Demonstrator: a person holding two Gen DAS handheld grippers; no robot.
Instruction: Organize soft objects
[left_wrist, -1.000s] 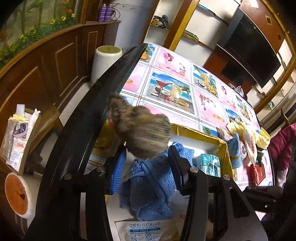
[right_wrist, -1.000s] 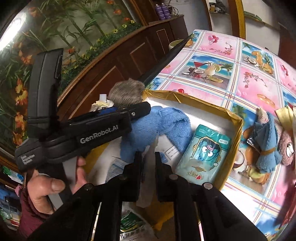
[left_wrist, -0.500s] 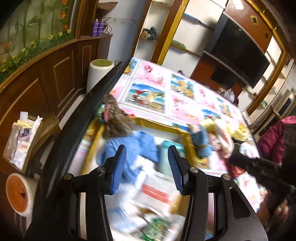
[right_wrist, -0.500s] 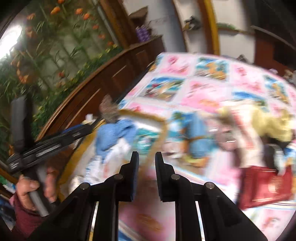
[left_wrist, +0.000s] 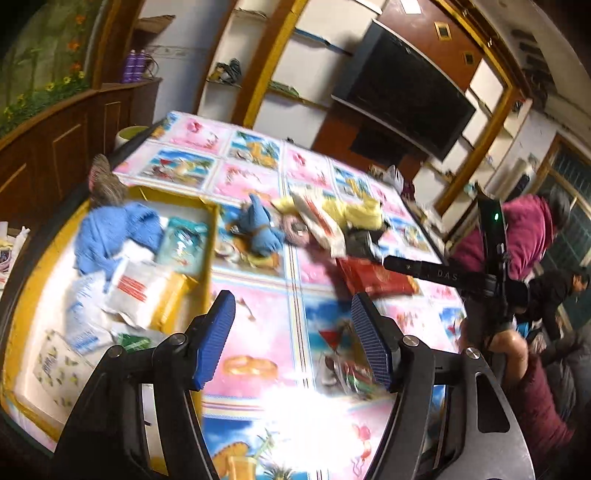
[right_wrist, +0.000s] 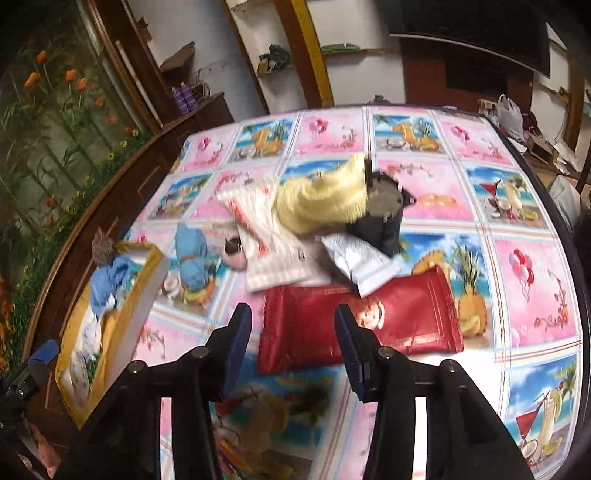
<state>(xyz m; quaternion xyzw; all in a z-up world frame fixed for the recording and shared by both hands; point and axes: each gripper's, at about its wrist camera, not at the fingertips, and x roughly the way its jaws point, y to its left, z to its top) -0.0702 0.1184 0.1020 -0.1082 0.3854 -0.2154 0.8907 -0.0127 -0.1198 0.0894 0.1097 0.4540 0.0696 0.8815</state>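
A yellow box (left_wrist: 207, 258) at the table's left edge holds a blue towel (left_wrist: 107, 232), a grey furry toy (left_wrist: 105, 184) and several packets. It also shows in the right wrist view (right_wrist: 122, 332). On the table lie a blue plush (left_wrist: 258, 229), a yellow cloth (right_wrist: 325, 199), a striped white packet (right_wrist: 266, 243), a dark bag (right_wrist: 384, 218) and a red pouch (right_wrist: 354, 325). My left gripper (left_wrist: 291, 339) is open and empty above the tablecloth. My right gripper (right_wrist: 291, 350) is open and empty just before the red pouch.
The table wears a pink and blue picture cloth (right_wrist: 517, 266). A wooden counter (left_wrist: 55, 147) runs along the left. A person in a maroon coat (left_wrist: 528, 236) is at the right edge. The right gripper's body (left_wrist: 443, 275) reaches over the table.
My left gripper let go of the blue towel and grey toy in the box, then swung right over the table. My right gripper opened and moved right toward the red pouch.
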